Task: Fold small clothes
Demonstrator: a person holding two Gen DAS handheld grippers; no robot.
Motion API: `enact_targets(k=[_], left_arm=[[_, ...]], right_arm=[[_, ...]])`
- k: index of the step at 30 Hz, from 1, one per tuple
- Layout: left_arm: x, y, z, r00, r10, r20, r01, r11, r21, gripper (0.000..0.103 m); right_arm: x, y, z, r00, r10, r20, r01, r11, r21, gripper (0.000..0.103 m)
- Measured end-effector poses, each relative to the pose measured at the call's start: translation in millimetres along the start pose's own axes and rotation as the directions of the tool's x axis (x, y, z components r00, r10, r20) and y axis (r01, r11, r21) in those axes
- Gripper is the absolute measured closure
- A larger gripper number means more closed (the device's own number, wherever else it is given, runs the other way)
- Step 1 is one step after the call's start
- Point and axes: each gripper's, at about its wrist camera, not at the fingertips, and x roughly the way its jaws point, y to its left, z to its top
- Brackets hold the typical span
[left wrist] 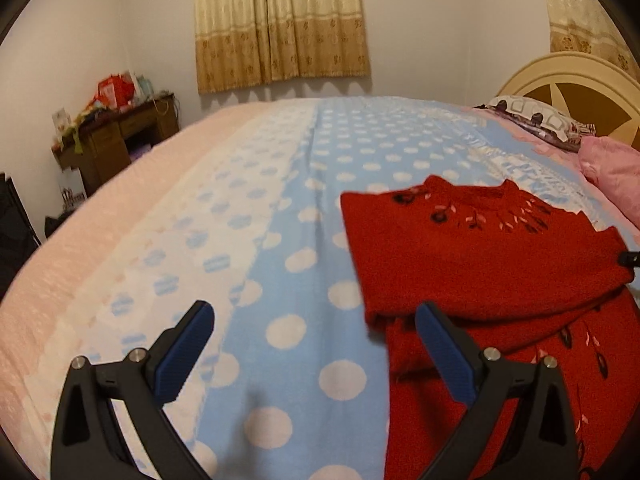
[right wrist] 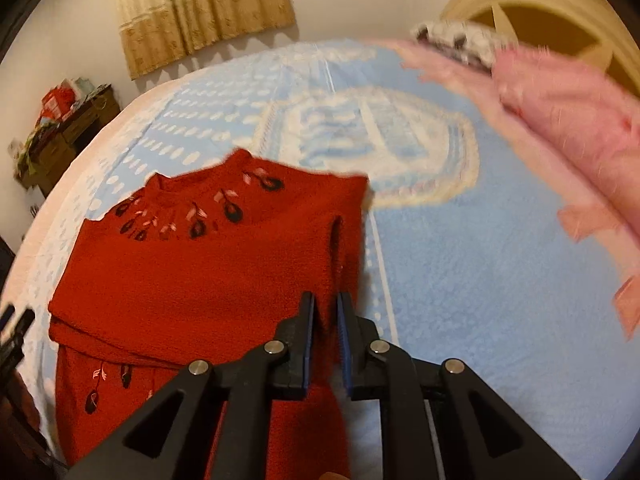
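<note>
A red knitted sweater (left wrist: 488,264) with black and pink leaf embroidery lies on the blue polka-dot bedspread (left wrist: 296,208), its sleeve folded across the chest. My left gripper (left wrist: 316,320) is open and empty, above the bedspread just left of the sweater's left edge; its right finger overlaps the cloth in view. In the right wrist view the sweater (right wrist: 192,280) fills the lower left. My right gripper (right wrist: 326,304) is nearly closed on the sweater's right side edge, with red cloth between the jaws. The left gripper's tip shows at the far left (right wrist: 16,328).
A pink blanket (right wrist: 568,120) and a patterned pillow (left wrist: 536,118) lie by the cream headboard (left wrist: 572,80) on the right. A cluttered wooden desk (left wrist: 116,136) stands beyond the bed at the left. Curtains (left wrist: 280,24) hang on the far wall.
</note>
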Motion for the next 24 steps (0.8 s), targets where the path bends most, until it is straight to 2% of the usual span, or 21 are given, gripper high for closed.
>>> enact_targets(k=[3, 4, 6, 8, 10, 15, 16, 20, 24], left_arm=[[11, -4, 7, 1.000, 0.015, -0.006, -0.015, 1.000, 0.012, 0.000], [14, -6, 9, 1.000, 0.019, -0.008, -0.018, 1.000, 0.016, 0.000], [26, -9, 11, 0.999, 0.027, -0.023, -0.027, 0.999, 0.023, 0.000], [33, -12, 10, 0.999, 0.028, -0.044, -0.027, 0.999, 0.027, 0.000], [41, -14, 8, 0.997, 0.029, -0.067, -0.027, 0.999, 0.029, 0.000], [51, -17, 4, 0.996, 0.029, -0.088, -0.025, 0.999, 0.042, 0.000], [52, -18, 4, 0.995, 0.025, -0.092, -0.021, 0.999, 0.046, 0.000], [54, -22, 2, 0.995, 0.023, -0.102, -0.017, 0.998, 0.057, 0.000], [54, -26, 3, 0.995, 0.026, -0.101, -0.019, 0.997, 0.070, 0.000]], right_arm=[[-13, 25, 4, 0.998, 0.005, 0.055, 0.001, 0.995, -0.100, 0.090], [-13, 33, 5, 0.998, 0.016, 0.053, -0.009, 0.991, -0.131, 0.087], [-6, 49, 6, 0.999, 0.046, 0.028, -0.040, 0.982, -0.182, 0.079], [4, 55, 6, 0.997, 0.079, -0.002, -0.078, 0.978, -0.192, 0.065], [18, 57, 5, 0.996, 0.076, -0.046, -0.083, 0.978, -0.191, 0.062], [41, 39, -7, 0.990, 0.068, -0.122, -0.086, 0.984, -0.153, 0.064], [41, 36, -9, 0.990, 0.075, -0.122, -0.093, 0.984, -0.151, 0.065], [38, 31, -11, 0.990, 0.050, -0.129, -0.070, 0.986, -0.153, 0.077], [37, 26, -15, 0.991, 0.029, -0.132, -0.049, 0.987, -0.153, 0.078]])
